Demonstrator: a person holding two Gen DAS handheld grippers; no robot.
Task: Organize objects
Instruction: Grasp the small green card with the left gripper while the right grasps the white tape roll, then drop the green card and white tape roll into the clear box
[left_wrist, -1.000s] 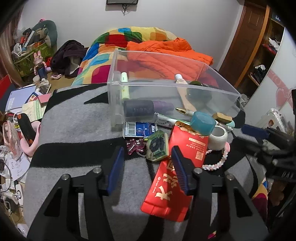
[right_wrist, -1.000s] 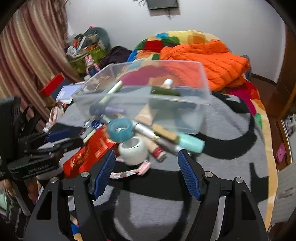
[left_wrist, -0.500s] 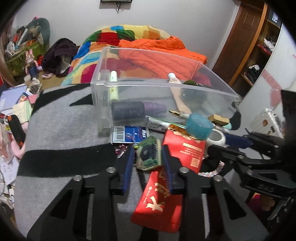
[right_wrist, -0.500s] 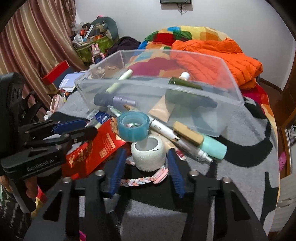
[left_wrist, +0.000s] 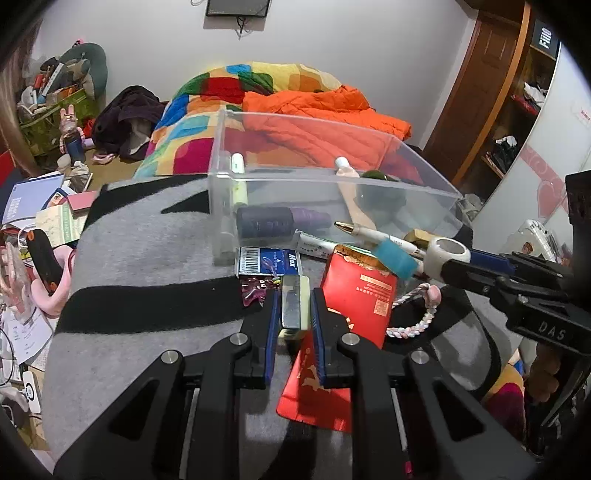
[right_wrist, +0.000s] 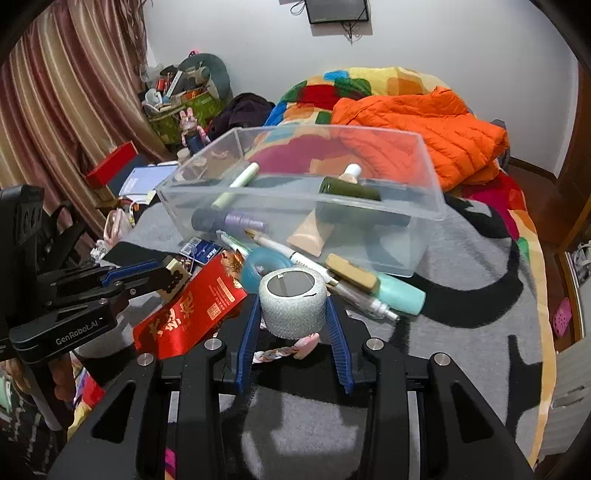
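My left gripper (left_wrist: 293, 299) is shut on a small green flat box (left_wrist: 294, 306), held on edge above the grey blanket; it also shows in the right wrist view (right_wrist: 173, 275). My right gripper (right_wrist: 291, 314) is shut on a white tape roll (right_wrist: 293, 302), seen from the left wrist view too (left_wrist: 445, 256). The clear plastic bin (left_wrist: 332, 184) stands just beyond, holding a pale green marker (left_wrist: 238, 177), a dark spool (left_wrist: 264, 221), a beige tube and a dark green bottle (right_wrist: 349, 188).
In front of the bin lie a red packet (left_wrist: 354, 291), a blue tape roll (right_wrist: 264, 266), a blue Max box (left_wrist: 267, 262), pens (right_wrist: 291, 253), a teal tube (right_wrist: 397, 291) and a braided cord (left_wrist: 417, 321). Cluttered floor lies left; the bed with an orange quilt (left_wrist: 325, 122) is behind.
Both grippers closed: the left onto the green box, now turned on edge and lifted, the right onto the white tape roll, now raised off the pile.
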